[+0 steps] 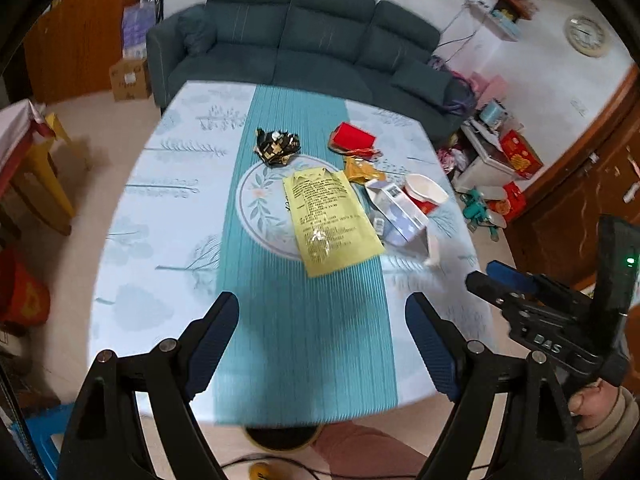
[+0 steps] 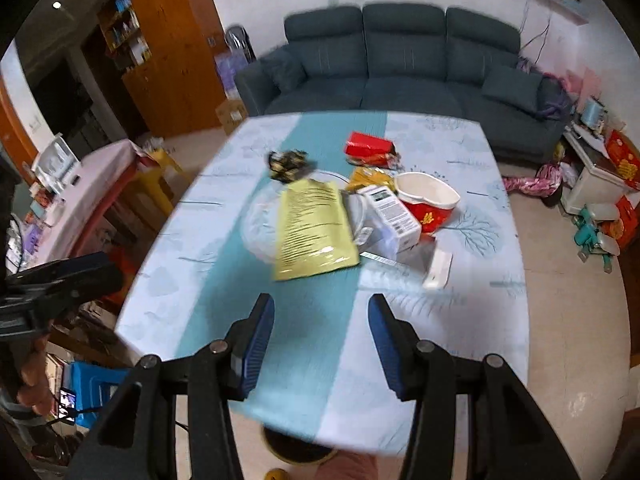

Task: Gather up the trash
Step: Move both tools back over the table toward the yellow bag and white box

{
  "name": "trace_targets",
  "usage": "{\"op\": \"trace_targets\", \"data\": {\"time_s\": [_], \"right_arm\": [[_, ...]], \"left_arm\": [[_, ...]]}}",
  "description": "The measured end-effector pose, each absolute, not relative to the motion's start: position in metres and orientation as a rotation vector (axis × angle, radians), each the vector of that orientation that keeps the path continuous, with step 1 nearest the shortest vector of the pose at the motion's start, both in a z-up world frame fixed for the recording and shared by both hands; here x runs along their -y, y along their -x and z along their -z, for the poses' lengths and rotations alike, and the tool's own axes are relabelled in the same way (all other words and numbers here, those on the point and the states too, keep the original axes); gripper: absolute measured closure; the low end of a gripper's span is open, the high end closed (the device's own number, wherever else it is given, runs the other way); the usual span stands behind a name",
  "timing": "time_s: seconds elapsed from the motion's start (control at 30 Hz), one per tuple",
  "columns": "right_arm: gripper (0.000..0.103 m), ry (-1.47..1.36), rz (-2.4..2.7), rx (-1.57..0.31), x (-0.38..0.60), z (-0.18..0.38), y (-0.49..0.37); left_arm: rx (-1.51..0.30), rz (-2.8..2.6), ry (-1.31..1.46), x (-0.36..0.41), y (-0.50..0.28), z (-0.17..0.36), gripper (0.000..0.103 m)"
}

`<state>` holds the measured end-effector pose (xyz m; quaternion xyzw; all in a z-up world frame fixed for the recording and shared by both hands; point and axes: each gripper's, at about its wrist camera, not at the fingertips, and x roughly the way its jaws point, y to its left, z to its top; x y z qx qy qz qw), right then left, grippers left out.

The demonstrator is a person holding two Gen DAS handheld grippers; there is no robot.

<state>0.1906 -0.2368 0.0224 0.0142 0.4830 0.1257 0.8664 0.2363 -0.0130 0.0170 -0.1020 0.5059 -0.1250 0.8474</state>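
Trash lies in the middle of the table (image 1: 168, 216) (image 2: 480, 320): a yellow printed bag (image 1: 332, 220) (image 2: 312, 228), a black and gold wrapper (image 1: 278, 146) (image 2: 288, 164), a red packet (image 1: 354, 138) (image 2: 368, 146), an orange wrapper (image 1: 360, 170) (image 2: 370, 178), a white carton (image 1: 396, 210) (image 2: 390, 210), a red and white paper bowl (image 1: 424, 196) (image 2: 428, 200) and a white strip (image 2: 438, 268). My left gripper (image 1: 322, 344) hangs open over the near table edge, empty. My right gripper (image 2: 322, 344) (image 1: 504, 280) is also open and empty, short of the trash.
A dark teal sofa (image 1: 296, 44) (image 2: 404, 68) stands behind the table. Boxes and clutter (image 1: 504, 160) (image 2: 600, 200) line the floor at right. A yellow stool (image 1: 44, 176) (image 2: 160, 176) and a pink-covered side table (image 2: 92, 184) stand at left. A blue bin (image 2: 92, 392) sits low left.
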Motion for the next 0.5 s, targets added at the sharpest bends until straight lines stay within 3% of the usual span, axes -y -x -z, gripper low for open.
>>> {"op": "trace_targets", "data": {"time_s": [0.4, 0.5], "right_arm": [[0.053, 0.071, -0.355, -1.253, 0.267, 0.071, -0.344], [0.052, 0.125, -0.374, -1.212, 0.264, 0.073, -0.358]], "left_arm": [[-1.245, 0.161, 0.347, 0.047, -0.367, 0.067, 0.019], [-1.283, 0.147, 0.365, 0.05, -0.388, 0.086, 0.019]]}}
